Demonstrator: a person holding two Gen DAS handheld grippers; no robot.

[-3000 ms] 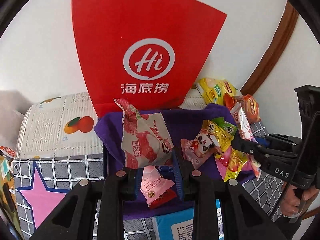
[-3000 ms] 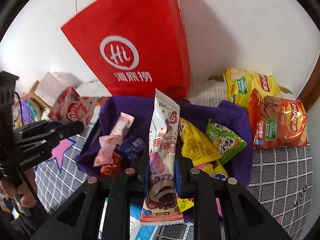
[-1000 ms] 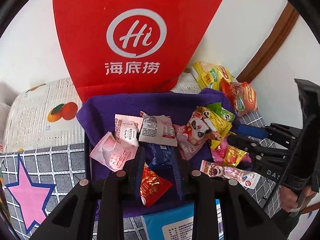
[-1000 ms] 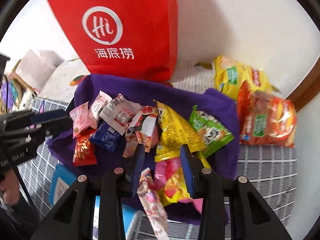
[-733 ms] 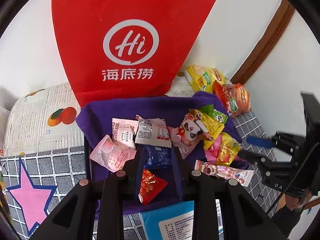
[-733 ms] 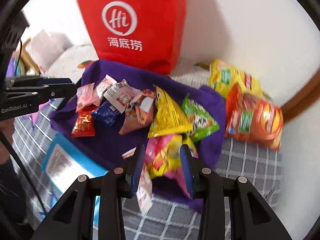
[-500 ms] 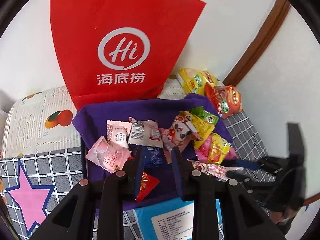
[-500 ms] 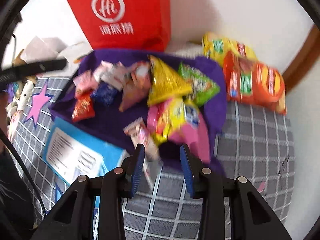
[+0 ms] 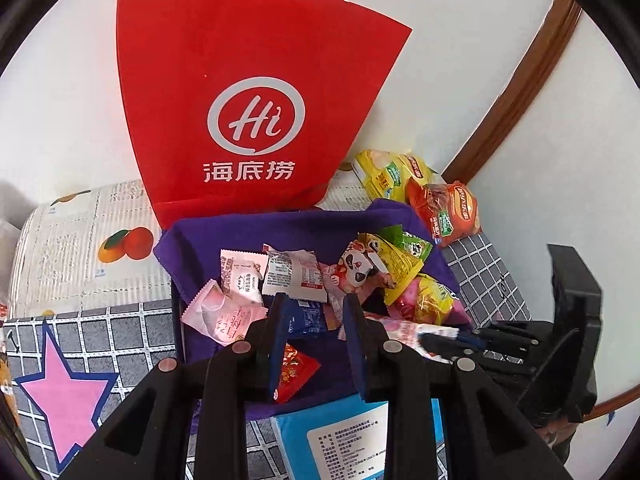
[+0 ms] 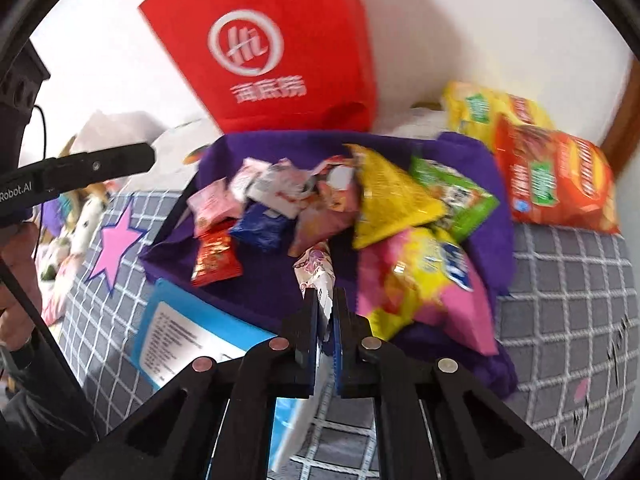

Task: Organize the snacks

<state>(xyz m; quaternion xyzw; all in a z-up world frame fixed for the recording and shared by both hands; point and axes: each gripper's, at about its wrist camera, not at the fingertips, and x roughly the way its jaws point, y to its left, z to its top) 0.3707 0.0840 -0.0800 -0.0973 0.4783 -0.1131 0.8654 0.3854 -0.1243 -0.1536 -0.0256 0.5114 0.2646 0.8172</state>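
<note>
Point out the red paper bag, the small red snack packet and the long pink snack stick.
red paper bag (image 9: 256,80): left wrist view, front panel above the logo.
small red snack packet (image 10: 214,258): right wrist view, packet's middle.
long pink snack stick (image 10: 316,270): right wrist view, upper end.

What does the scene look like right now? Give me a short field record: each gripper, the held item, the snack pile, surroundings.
left gripper: open, empty, above the purple cloth
right gripper: shut on long pink-white packet
snack pile: small packets on the cloth, including yellow triangular bag and red sachet
outside cloth: orange chip bag, by the wall
behind: red paper bag
</note>
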